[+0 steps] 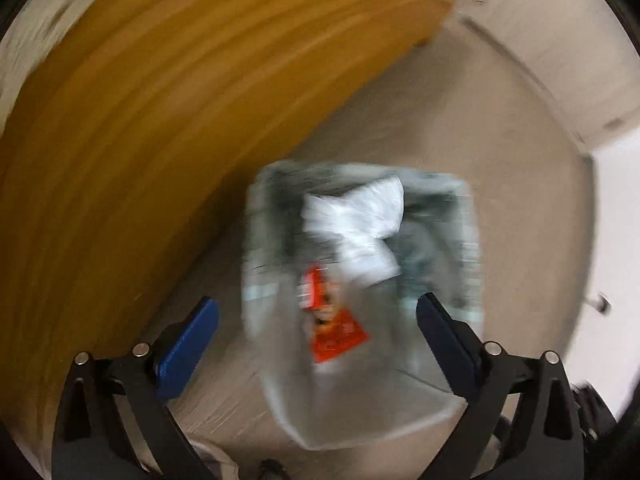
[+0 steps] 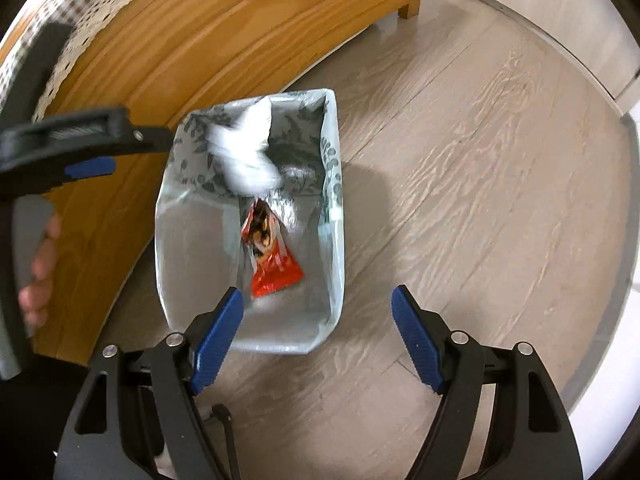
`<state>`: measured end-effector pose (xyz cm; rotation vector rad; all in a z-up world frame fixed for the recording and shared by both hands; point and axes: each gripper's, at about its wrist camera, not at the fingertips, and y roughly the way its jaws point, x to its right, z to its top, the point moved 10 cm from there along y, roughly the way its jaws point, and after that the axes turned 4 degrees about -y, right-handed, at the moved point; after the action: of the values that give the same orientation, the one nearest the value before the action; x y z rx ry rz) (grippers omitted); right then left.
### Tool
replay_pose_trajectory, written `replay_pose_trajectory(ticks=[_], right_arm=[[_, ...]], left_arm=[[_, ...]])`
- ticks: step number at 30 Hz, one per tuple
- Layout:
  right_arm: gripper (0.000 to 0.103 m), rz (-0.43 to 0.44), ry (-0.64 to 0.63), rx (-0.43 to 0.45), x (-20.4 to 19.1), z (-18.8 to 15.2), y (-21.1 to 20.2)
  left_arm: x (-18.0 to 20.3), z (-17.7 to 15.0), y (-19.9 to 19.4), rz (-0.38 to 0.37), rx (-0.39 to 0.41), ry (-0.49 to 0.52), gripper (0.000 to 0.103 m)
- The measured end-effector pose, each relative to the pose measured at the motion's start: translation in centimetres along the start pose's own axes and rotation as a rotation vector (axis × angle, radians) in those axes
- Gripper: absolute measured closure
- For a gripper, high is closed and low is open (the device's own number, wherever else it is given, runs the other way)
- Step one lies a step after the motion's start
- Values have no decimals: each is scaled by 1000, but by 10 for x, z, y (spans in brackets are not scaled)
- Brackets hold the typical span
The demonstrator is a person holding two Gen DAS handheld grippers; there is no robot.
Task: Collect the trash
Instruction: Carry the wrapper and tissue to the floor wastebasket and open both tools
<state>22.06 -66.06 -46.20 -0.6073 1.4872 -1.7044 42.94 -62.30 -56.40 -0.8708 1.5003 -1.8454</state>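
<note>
Trash is lying in a soft rectangular bin (image 2: 248,320) with pale, floppy walls and a dark leaf print on its inner lining, standing on the pale wood-grain floor (image 2: 460,200) just beside a honey-coloured wooden furniture panel (image 2: 180,40). A crumpled white wad (image 2: 248,152), blurred, is showing at the bin's far end, and a glossy red snack wrapper (image 2: 272,264), creased into a rough triangle, is resting on the bin's bottom. The right gripper (image 2: 318,300) is pointing steeply down with its ribbed blue fingers (image 2: 218,340) spread apart and grasping nothing, one over the bin's near rim, the other over bare floor. The left gripper (image 1: 318,312) is hanging over the bin, its blue fingers (image 1: 188,348) released and wide, nothing between them. In the right wrist view a hand (image 2: 40,272) is gripping the left tool's handle.
</note>
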Motion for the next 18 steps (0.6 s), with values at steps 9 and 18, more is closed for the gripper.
replay_pose_trajectory(ticks=[9, 18], right_arm=[[30, -53, -20, -60, -19, 6, 13], [30, -219, -11, -47, 13, 17, -12]], left_arm=[[-10, -8, -17, -43, -15, -127, 16], [-17, -31, -51, 14, -52, -45, 16]])
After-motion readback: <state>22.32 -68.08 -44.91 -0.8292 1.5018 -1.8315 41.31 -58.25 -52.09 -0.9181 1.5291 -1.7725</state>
